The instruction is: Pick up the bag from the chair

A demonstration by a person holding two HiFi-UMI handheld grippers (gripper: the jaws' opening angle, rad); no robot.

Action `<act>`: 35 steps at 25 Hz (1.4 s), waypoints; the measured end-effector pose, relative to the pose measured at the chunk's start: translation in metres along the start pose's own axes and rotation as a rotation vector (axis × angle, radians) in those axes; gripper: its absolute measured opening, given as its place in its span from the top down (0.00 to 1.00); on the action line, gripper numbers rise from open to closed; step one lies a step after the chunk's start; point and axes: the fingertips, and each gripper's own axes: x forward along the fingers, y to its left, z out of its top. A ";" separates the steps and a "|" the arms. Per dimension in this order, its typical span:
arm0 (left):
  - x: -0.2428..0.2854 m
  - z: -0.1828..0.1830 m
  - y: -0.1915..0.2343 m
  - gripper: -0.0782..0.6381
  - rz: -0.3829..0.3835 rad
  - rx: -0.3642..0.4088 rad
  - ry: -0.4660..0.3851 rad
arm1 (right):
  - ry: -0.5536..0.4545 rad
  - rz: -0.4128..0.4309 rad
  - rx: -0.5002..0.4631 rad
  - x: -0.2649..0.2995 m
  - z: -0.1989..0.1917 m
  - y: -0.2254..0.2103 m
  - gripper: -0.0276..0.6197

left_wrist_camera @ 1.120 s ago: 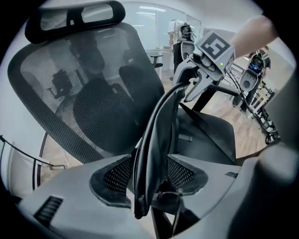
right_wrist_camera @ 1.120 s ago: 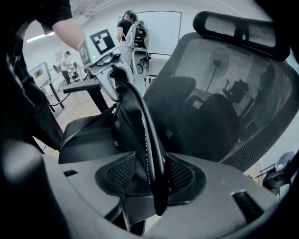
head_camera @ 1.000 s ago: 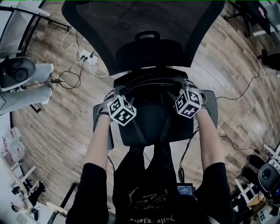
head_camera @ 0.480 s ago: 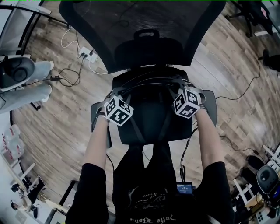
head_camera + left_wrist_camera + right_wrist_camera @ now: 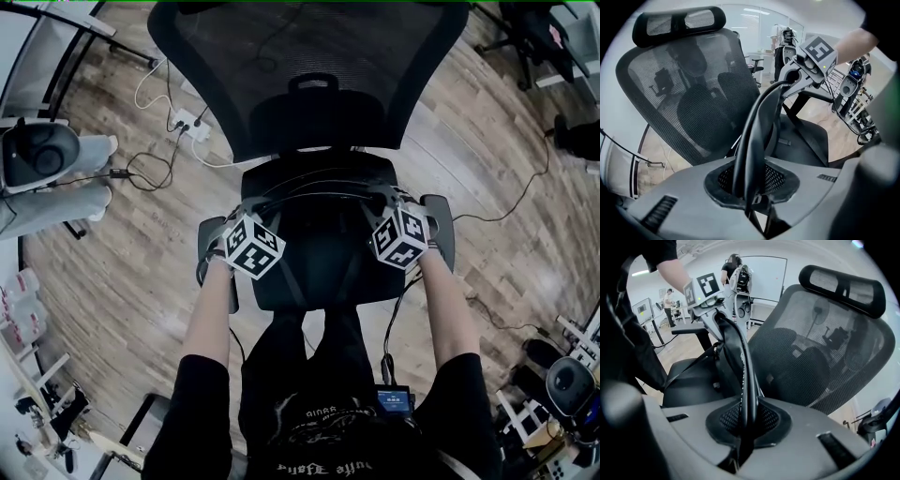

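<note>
A black bag [image 5: 323,244] lies on the seat of a black mesh office chair [image 5: 309,75], its straps trailing toward the person. Its black handle [image 5: 319,180] arches across the bag between both grippers. My left gripper [image 5: 249,211] holds the handle's left end; in the left gripper view the handle [image 5: 757,136] runs up out of the closed jaws of the left gripper [image 5: 752,190]. My right gripper [image 5: 392,202] holds the other end, and the handle [image 5: 740,366] rises from the right gripper [image 5: 745,427] in its own view. Each gripper view shows the other gripper across the bag.
The chair's armrests [image 5: 212,248] [image 5: 441,230] flank the grippers. A power strip [image 5: 187,122] and loose cables lie on the wooden floor at left, beside a grey machine [image 5: 42,155]. Another cable [image 5: 525,187] crosses the floor at right. The chair back stands just behind the bag.
Both grippers have drawn slightly toward the person, still shut on the handle. The bag looks unchanged on the seat.
</note>
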 end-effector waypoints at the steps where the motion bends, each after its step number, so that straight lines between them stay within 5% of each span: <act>1: -0.004 0.001 -0.002 0.79 0.000 0.008 0.000 | 0.007 0.008 -0.001 -0.005 0.000 0.003 0.93; 20: -0.129 0.015 -0.077 0.79 -0.082 0.088 -0.052 | 0.036 -0.011 -0.052 -0.143 0.028 0.075 0.93; 35: -0.231 0.024 -0.127 0.79 0.026 -0.023 -0.231 | -0.054 -0.200 0.053 -0.245 0.056 0.122 0.93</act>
